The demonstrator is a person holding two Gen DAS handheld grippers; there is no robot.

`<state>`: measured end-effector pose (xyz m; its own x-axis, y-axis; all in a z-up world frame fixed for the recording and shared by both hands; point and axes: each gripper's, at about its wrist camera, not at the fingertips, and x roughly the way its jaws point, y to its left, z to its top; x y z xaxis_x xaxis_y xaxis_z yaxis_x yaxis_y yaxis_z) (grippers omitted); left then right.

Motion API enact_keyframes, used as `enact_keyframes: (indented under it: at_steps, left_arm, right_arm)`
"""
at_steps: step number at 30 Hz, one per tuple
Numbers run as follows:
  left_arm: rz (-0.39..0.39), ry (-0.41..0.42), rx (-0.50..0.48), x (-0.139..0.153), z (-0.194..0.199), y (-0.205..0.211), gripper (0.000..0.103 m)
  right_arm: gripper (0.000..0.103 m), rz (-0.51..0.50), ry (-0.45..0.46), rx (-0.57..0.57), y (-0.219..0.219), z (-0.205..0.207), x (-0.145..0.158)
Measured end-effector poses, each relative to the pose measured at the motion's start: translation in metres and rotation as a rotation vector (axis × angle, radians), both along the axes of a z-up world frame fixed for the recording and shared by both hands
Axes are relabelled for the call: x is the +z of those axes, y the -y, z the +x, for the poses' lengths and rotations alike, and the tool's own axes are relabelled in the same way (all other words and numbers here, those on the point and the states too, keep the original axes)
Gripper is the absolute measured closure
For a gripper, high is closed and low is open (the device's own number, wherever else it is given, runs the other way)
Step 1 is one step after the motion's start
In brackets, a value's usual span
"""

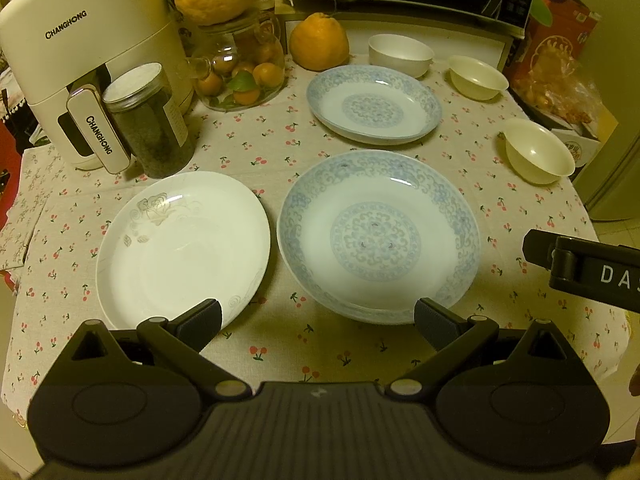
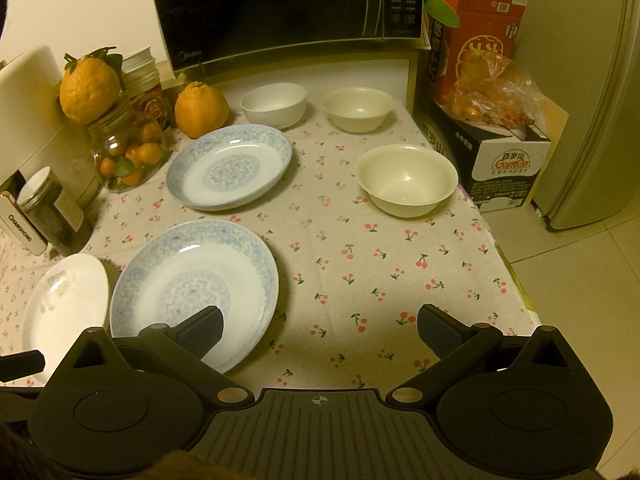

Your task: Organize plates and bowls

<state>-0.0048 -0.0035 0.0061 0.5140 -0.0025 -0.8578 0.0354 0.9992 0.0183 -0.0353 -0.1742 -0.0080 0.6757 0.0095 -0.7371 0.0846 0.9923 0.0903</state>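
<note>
Three plates lie apart on the cherry-print tablecloth: a white plate (image 1: pixel 182 248) (image 2: pixel 66 300) at the near left, a near blue-patterned plate (image 1: pixel 378 236) (image 2: pixel 196 288) and a far blue-patterned plate (image 1: pixel 374 104) (image 2: pixel 230 166). Three bowls stand behind and to the right: a white bowl (image 1: pixel 400 54) (image 2: pixel 274 104), a far cream bowl (image 1: pixel 476 76) (image 2: pixel 358 108) and a near cream bowl (image 1: pixel 538 150) (image 2: pixel 406 180). My left gripper (image 1: pixel 318 320) is open and empty, above the near edge between the white and near blue plates. My right gripper (image 2: pixel 320 326) is open and empty, its left finger over the near blue plate.
A white Changhong appliance (image 1: pixel 76 56), a dark jar (image 1: pixel 154 120), a glass jar of small oranges (image 1: pixel 240 68) and two large oranges (image 1: pixel 318 42) crowd the back left. A microwave (image 2: pixel 288 8) stands behind. Boxes (image 2: pixel 480 80) and a fridge (image 2: pixel 600 100) are right of the table.
</note>
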Motion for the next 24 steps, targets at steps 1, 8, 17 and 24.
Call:
enact_keyframes:
  at_steps: [1, 8, 17, 24]
  left_arm:
    - [0.0, 0.0, 0.0, 0.0, 0.0, 0.0, 0.0]
    - [0.0, 0.001, 0.001, -0.0001, -0.0001, 0.0, 0.0]
    - [0.0, 0.0, 0.001, -0.0001, 0.0, -0.0001, 0.0]
    - [0.0, 0.001, 0.001, 0.0, 0.0001, -0.0001, 0.0]
  right_arm:
    - [0.0, 0.0, 0.0, 0.0, -0.0002, -0.0002, -0.0001]
    - [0.0, 0.009, -0.009, 0.002, -0.0008, 0.0007, -0.0015]
    - [0.0, 0.01, -0.01, 0.002, -0.0005, 0.0007, -0.0018]
    - [0.0, 0.01, -0.012, 0.003, -0.0007, 0.0009, -0.0019]
